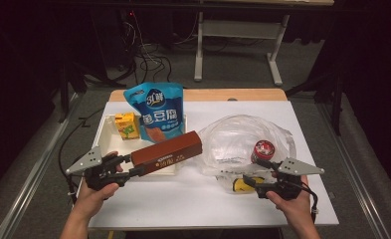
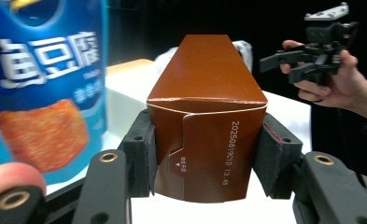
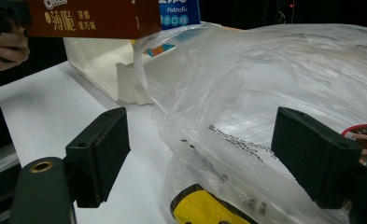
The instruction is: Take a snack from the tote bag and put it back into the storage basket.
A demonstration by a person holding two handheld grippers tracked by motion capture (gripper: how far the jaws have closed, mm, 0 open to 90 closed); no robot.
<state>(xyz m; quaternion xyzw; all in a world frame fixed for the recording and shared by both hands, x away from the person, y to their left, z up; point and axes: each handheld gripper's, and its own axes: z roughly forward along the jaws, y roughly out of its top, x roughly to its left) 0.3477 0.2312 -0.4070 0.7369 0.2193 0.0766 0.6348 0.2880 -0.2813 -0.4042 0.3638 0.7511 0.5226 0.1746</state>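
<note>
A long brown carton hangs slanted over the front of the white tray, with my left gripper shut on its near end. In the left gripper view both pads press the sides of the carton. My right gripper stands open at the near edge of a clear plastic bag. In the right gripper view the crumpled bag lies between and beyond the wide jaws, untouched by the pads. A yellow item and a red-lidded can lie inside the bag.
A blue snack pouch and a yellow drink carton stand in the tray. The white tabletop is bare between my hands. Table legs and cables stand on the floor behind.
</note>
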